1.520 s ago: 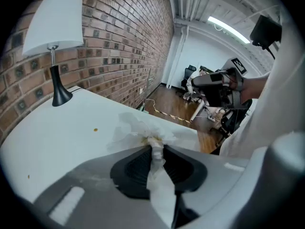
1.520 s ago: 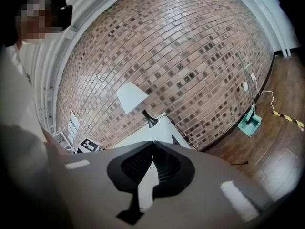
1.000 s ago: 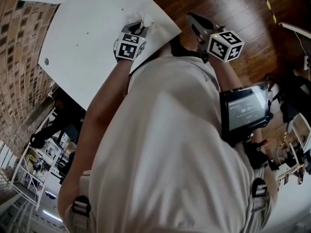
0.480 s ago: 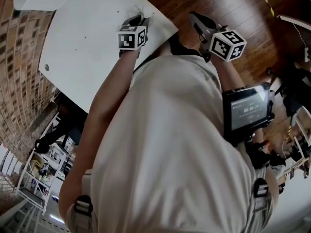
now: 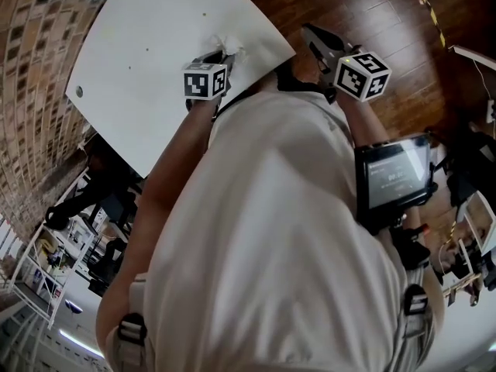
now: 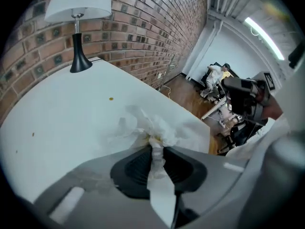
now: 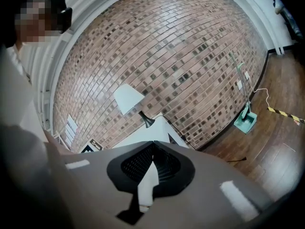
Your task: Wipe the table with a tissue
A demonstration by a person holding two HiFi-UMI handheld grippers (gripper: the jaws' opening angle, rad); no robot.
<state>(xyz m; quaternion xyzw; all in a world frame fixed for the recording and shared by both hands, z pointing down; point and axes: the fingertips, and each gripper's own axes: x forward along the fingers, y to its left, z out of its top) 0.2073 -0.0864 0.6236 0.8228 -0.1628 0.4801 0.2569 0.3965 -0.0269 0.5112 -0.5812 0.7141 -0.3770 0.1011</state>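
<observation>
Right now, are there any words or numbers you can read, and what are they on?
No text here can be read.
Screen: pale lines of text, too blurred to read.
Dark sign by the brick wall: too small to read.
Marker cube: black-and-white squares only, no words.

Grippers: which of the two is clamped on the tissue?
The left gripper: its jaws pinch the crumpled white tissue on the white table. The right gripper is shut on nothing, out over the wooden floor.
</observation>
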